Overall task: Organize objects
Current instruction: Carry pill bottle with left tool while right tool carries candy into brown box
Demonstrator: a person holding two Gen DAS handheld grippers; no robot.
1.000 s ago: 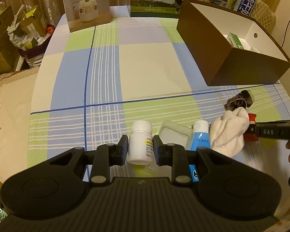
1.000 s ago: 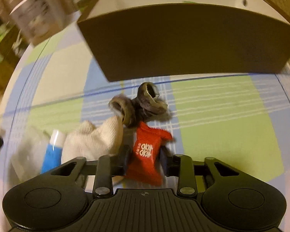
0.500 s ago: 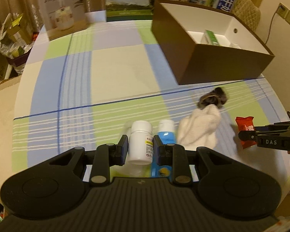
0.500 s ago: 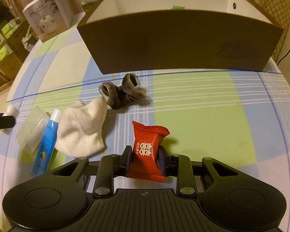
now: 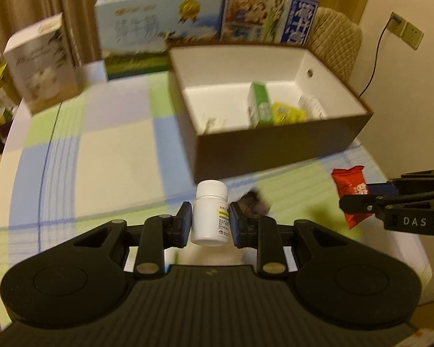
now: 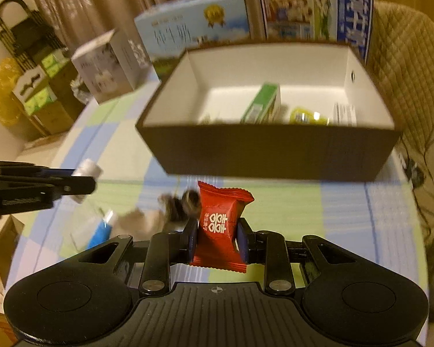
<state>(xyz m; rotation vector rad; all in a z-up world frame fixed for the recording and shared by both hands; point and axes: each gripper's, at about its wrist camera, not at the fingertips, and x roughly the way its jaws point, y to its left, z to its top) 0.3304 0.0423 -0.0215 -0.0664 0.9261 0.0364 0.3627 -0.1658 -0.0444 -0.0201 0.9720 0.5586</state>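
"DAS" in pale letters on right gripper [image 5: 358, 204] body, white double-happiness characters on red candy wrapper [image 6: 221, 225], milk carton [image 6: 193, 33] print blurred, unreadable

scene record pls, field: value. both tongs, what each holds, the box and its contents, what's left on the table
left tongs: shut on white pill bottle, upright, lifted
right tongs: shut on red candy packet, lifted
brown box: open top, white inside, ahead of both tongs
box contents: green carton, yellow packet, a white item at the right wall, too blurred to name
on table: blue tube, white cloth, dark socks
behind box: milk carton box
image quality: motion blur in both views
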